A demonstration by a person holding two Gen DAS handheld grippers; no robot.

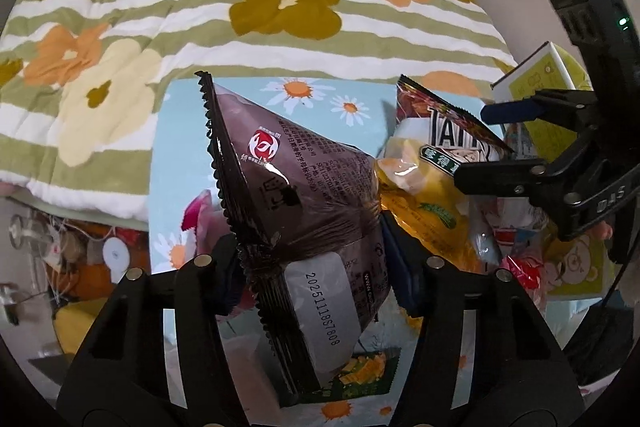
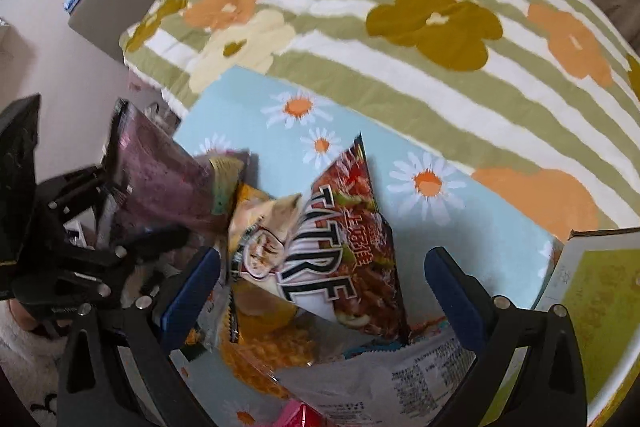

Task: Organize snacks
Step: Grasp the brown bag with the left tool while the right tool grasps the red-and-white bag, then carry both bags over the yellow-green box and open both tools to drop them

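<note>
My left gripper [image 1: 308,267] is shut on a dark brown snack bag [image 1: 304,195] and holds it up over a light blue daisy-print box [image 1: 256,95]. The same bag shows at the left of the right wrist view [image 2: 160,183], held by the left gripper [image 2: 160,231]. My right gripper [image 2: 320,267] is open, its blue pads either side of a red "TATARE" snack bag [image 2: 352,247] standing in the pile. In the left wrist view the right gripper [image 1: 484,143] reaches in from the right, by that red bag [image 1: 448,123].
The box holds several more snacks: a yellow-orange bag [image 1: 424,203], a white packet [image 2: 400,383] and a green packet [image 1: 368,375]. A yellow-green carton [image 2: 600,307] stands at the right. A striped flower quilt [image 1: 240,7] lies behind the box. Clutter sits on the floor [image 1: 80,259] at left.
</note>
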